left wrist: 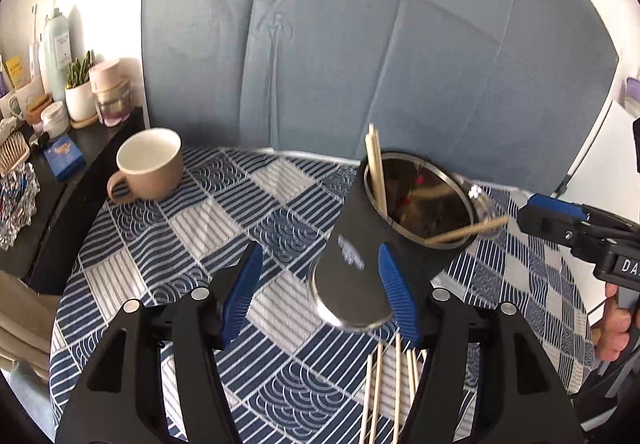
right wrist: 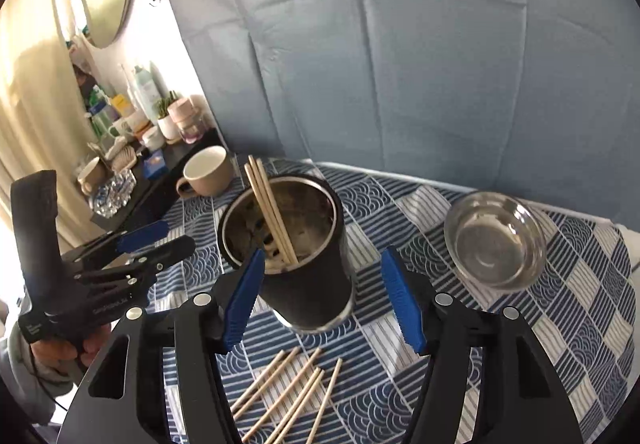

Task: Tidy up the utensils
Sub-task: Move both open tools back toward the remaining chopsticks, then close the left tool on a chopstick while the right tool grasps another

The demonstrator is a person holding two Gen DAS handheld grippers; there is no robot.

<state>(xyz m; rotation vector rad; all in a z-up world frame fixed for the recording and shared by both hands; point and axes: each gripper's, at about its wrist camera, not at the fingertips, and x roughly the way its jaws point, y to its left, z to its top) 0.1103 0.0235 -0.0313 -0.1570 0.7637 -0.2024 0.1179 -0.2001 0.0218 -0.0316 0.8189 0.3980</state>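
Nearest, loose chopsticks [right wrist: 288, 392] lie on the checked tablecloth [right wrist: 580, 324] awaiting pickup, while the right gripper [right wrist: 324, 296] and left gripper [left wrist: 320, 284] both gape wide and empty before the black steel cup [right wrist: 296, 244] already holding 3 upright, the tan mug [right wrist: 208, 171] farther left.

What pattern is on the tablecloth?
The tablecloth is a navy-and-white patchwork of striped and wave-scale squares, clearest in the right wrist view.
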